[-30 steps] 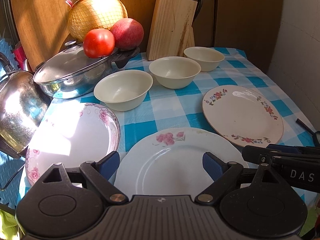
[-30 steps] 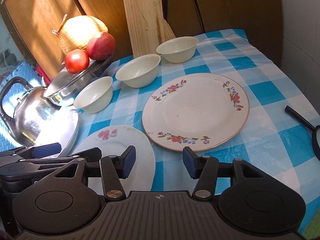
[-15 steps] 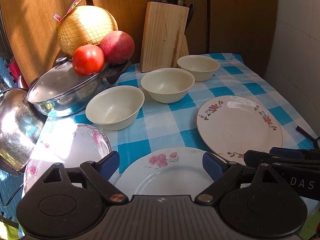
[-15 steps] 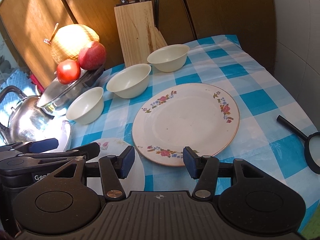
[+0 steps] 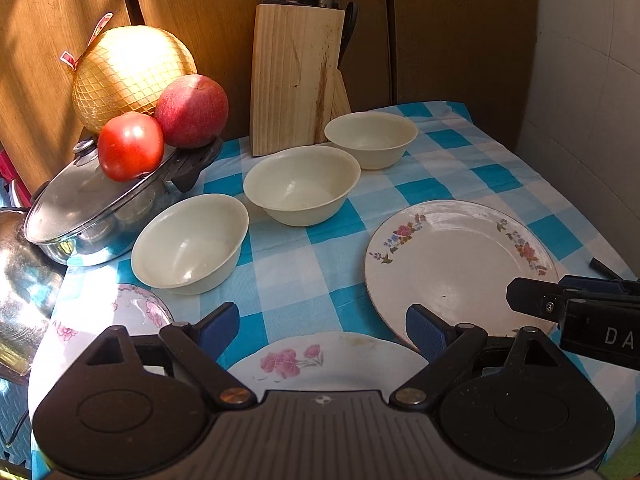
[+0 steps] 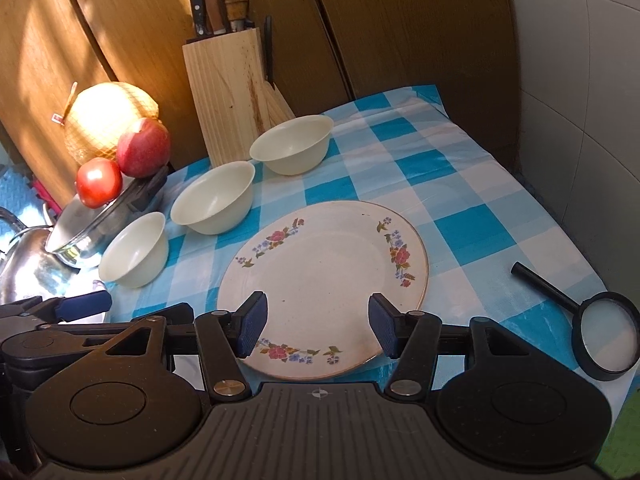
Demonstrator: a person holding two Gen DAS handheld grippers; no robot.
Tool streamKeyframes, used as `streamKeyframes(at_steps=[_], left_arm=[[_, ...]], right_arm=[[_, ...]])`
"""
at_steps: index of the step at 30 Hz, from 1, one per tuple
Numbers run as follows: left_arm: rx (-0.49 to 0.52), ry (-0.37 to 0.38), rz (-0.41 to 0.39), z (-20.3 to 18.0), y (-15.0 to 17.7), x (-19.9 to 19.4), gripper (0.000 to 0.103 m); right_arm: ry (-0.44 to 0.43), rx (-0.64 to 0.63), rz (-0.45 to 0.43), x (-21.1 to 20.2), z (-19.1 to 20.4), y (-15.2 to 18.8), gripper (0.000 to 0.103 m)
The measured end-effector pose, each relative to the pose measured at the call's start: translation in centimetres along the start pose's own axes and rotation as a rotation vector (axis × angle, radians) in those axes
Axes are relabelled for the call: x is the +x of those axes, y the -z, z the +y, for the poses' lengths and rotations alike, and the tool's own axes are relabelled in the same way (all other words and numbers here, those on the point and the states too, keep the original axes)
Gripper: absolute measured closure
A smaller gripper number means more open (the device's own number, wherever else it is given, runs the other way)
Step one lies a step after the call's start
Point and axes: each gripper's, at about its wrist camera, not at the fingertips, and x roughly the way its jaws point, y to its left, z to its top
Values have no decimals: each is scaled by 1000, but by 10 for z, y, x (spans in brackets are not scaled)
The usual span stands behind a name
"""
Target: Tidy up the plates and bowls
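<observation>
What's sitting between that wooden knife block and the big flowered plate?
One cream bowl, right in front of the wooden knife block; past it, only bare checked tablecloth before the flowered plate. The right wrist view shows it.

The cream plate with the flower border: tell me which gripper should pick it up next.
Right, probably. The right gripper is open and hovers over the near edge of the cream plate, which sits centred between its fingers. The left gripper, also open, faces the pink-flower plate instead, with the cream plate off to its right.
</observation>
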Motion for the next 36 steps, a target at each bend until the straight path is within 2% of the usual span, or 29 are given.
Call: streamKeyframes(at_steps=[17,23,36], left_arm=[[61,-8,21,-24,-15,32,18],[63,23,45,-30,-18,42,18],[91,57,88,-42,-18,61,18]], right_arm=[[96,25,-8,10,-36,-15,37],[131,44,9,18,-49,-17,37],[128,51,71,36,-52,-16,36]])
